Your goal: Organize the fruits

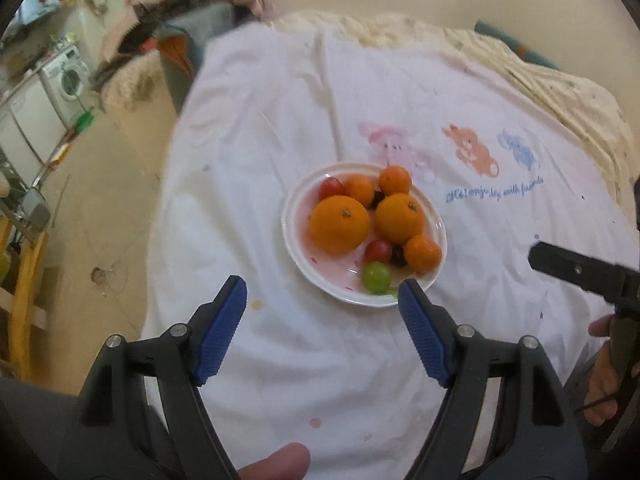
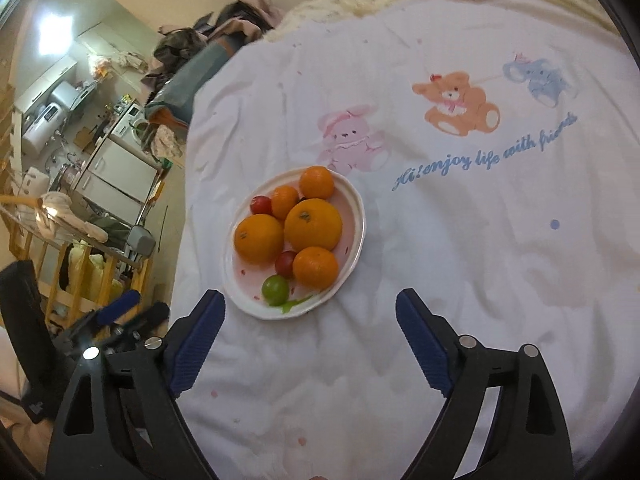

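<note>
A white plate (image 1: 296, 204) (image 2: 356, 204) sits on a white printed cloth and holds two big oranges (image 1: 339, 224) (image 2: 313, 224), three small tangerines (image 1: 422, 253) (image 2: 315, 267), two red cherry tomatoes (image 1: 378, 250) (image 2: 285, 262), a green one (image 1: 376, 277) (image 2: 275, 289) and dark grapes (image 1: 398, 255). My left gripper (image 1: 322, 292) hangs open above the cloth, just short of the plate's near rim, nothing between its blue pads. My right gripper (image 2: 310, 306) is open too, its left finger beside the plate's near edge. The right gripper's black finger (image 1: 576, 270) shows at the right of the left wrist view.
The cloth (image 2: 460, 240) carries bear prints and blue writing (image 2: 484, 156) beyond the plate, over a cream blanket (image 1: 560, 92). To the left the bed drops off to a floor (image 1: 108, 208) with a wooden rail (image 2: 80, 264), clothes and kitchen units.
</note>
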`<action>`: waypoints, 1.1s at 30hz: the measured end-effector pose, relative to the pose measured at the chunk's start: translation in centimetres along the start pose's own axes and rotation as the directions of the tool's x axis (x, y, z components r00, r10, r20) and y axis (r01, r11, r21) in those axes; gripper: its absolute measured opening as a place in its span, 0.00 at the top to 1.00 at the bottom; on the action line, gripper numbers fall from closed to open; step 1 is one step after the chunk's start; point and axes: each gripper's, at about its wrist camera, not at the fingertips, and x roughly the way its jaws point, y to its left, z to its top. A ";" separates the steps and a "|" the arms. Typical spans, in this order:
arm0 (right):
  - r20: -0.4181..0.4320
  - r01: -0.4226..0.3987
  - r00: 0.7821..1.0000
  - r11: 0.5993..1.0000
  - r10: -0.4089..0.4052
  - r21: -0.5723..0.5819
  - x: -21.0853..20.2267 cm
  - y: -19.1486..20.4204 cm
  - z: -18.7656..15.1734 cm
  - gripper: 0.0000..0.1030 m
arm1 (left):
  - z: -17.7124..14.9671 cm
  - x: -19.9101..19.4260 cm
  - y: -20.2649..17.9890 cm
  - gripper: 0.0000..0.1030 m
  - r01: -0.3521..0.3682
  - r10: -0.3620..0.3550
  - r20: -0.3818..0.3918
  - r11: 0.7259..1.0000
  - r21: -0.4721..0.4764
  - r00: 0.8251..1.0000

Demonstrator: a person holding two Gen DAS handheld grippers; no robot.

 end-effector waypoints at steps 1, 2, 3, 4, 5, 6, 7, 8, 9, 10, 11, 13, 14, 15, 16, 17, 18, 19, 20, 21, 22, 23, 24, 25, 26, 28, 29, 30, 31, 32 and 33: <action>0.018 0.016 1.000 1.000 -0.016 -0.022 -0.5 0.5 -0.5 0.07 | -0.3 -0.5 0.1 0.27 -0.002 0.002 0.017 1.000 -0.001 1.000; 0.029 0.030 0.999 0.999 -0.029 -0.037 -0.8 0.9 -0.8 0.05 | -0.5 -0.9 0.2 0.27 -0.003 0.003 0.026 1.000 -0.003 1.000; 0.049 0.057 0.997 0.996 -0.053 -0.064 -1.3 1.5 -1.4 0.05 | -0.9 -1.4 0.3 0.27 -0.005 0.006 0.035 1.000 -0.011 0.999; 0.063 0.075 0.996 0.994 -0.070 -0.085 -1.6 2.0 -1.9 0.04 | -1.1 -1.6 0.4 0.27 -0.007 0.007 0.036 1.000 -0.016 0.999; 0.076 0.089 0.994 0.991 -0.081 -0.103 -1.8 2.5 -2.3 0.04 | -1.4 -1.8 0.5 0.27 -0.006 0.006 0.036 1.000 -0.024 0.999; 0.087 0.095 0.993 0.988 -0.085 -0.118 -2.0 2.9 -2.6 0.03 | -1.7 -2.0 0.6 0.25 -0.005 0.006 0.036 1.000 -0.028 0.999; 0.099 0.104 0.991 0.986 -0.091 -0.134 -2.2 3.4 -2.9 0.03 | -1.9 -2.0 0.7 0.22 -0.007 0.008 0.032 0.999 -0.035 0.999; 0.115 0.117 0.988 0.982 -0.101 -0.149 -2.3 3.9 -3.3 0.02 | -2.0 -2.1 0.9 0.20 -0.009 0.010 0.033 0.999 -0.044 0.999; 0.135 0.130 0.985 0.978 -0.109 -0.160 -2.5 4.4 -3.6 0.01 | -2.2 -2.2 1.0 0.15 -0.007 0.009 0.038 0.999 -0.053 0.999; 0.156 0.144 0.981 0.975 -0.118 -0.170 -2.6 4.7 -3.8 0.01 | -2.4 -2.5 1.2 0.12 -0.005 0.008 0.045 0.998 -0.064 0.999; 0.177 0.156 0.976 0.972 -0.124 -0.177 -2.8 5.0 -4.0 0.00 | -2.6 -2.7 1.3 0.10 -0.007 0.011 0.052 0.997 -0.071 0.999; 0.221 0.176 0.967 0.964 -0.130 -0.200 -2.9 5.6 -4.4 0.00 | -3.1 -3.1 1.7 0.03 -0.020 0.026 0.075 0.996 -0.084 0.997; 0.243 0.189 0.961 0.959 -0.136 -0.211 -2.9 5.8 -4.4 0.00 | -3.3 -3.2 1.8 0.02 -0.029 0.037 0.086 0.996 -0.090 0.996; 0.263 0.209 0.953 0.953 -0.147 -0.221 -2.8 6.0 -4.4 0.00 | -3.5 -3.3 2.0 0.01 -0.047 0.057 0.098 0.994 -0.102 0.994; 0.276 0.229 0.947 0.946 -0.163 -0.228 -2.7 6.2 -4.3 0.00 | -3.5 -3.3 2.1 0.01 -0.054 0.065 0.101 0.993 -0.107 0.993; 0.280 0.239 0.945 0.944 -0.172 -0.227 -2.6 6.2 -4.3 0.00 | -3.6 -3.2 2.2 0.01 -0.060 0.072 0.102 0.992 -0.112 0.992; 0.278 0.240 0.945 0.946 -0.175 -0.220 -2.4 6.2 -4.3 0.00 | -3.5 -3.1 2.3 0.01 -0.067 0.079 0.105 0.991 -0.115 0.991; 0.273 0.239 0.946 0.948 -0.177 -0.213 -2.2 6.1 -4.2 0.00 | -3.5 -3.0 2.3 0.01 -0.076 0.088 0.108 0.991 -0.115 0.990; 0.268 0.242 0.946 0.948 -0.182 -0.208 -2.0 6.0 -4.2 0.00 | -3.4 -2.9 2.3 0.01 -0.079 0.091 0.107 0.990 -0.115 0.990; 0.267 0.252 0.944 0.945 -0.192 -0.210 -1.8 6.1 -4.1 0.00 | -3.4 -2.8 2.4 0.01 -0.079 0.092 0.108 0.990 -0.120 0.990; 0.270 0.262 0.942 0.941 -0.201 -0.214 -1.7 6.1 -4.2 0.00 | -3.4 -2.8 2.5 0.01 -0.074 0.088 0.110 0.989 -0.125 0.990; 0.273 0.270 0.939 0.938 -0.208 -0.217 -1.6 6.2 -4.1 0.00 | -3.4 -2.8 2.5 0.01 -0.070 0.084 0.110 0.989 -0.128 0.990; 0.276 0.271 0.938 0.938 -0.208 -0.216 -1.6 6.2 -4.2 0.00 | -3.3 -2.8 2.5 0.01 -0.067 0.082 0.110 0.989 -0.129 0.991; 0.280 0.273 0.937 0.938 -0.209 -0.213 -1.7 6.2 -4.1 0.00 | -3.3 -2.8 2.5 0.01 -0.068 0.083 0.111 0.989 -0.129 0.990; 0.282 0.275 0.936 0.938 -0.210 -0.211 -1.7 6.1 -4.2 0.00 | -3.3 -2.8 2.5 0.01 -0.068 0.082 0.112 0.990 -0.128 0.990; 0.283 0.277 0.935 0.938 -0.214 -0.209 -1.8 6.1 -4.3 0.00 | -3.3 -2.8 2.4 0.01 -0.069 0.083 0.117 0.990 -0.122 0.990; 0.281 0.275 0.936 0.939 -0.212 -0.208 -1.8 6.1 -4.3 0.00 | -3.3 -2.8 2.4 0.01 -0.069 0.083 0.120 0.990 -0.120 0.989; 0.281 0.276 0.936 0.939 -0.214 -0.206 -1.8 6.1 -4.3 0.00 | -3.3 -2.9 2.3 0.01 -0.067 0.082 0.124 0.991 -0.119 0.989; 0.282 0.278 0.935 0.939 -0.215 -0.205 -1.8 6.1 -4.3 0.00 | -3.3 -2.9 2.3 0.01 -0.064 0.079 0.127 0.991 -0.117 0.989; 0.282 0.278 0.935 0.939 -0.216 -0.204 -1.8 6.0 -4.2 0.00 | -3.3 -2.9 2.2 0.01 -0.063 0.078 0.128 0.991 -0.116 0.989; 0.282 0.278 0.935 0.939 -0.216 -0.203 -1.8 6.0 -4.2 0.00 | -3.2 -3.0 2.2 0.01 -0.062 0.077 0.129 0.992 -0.114 0.989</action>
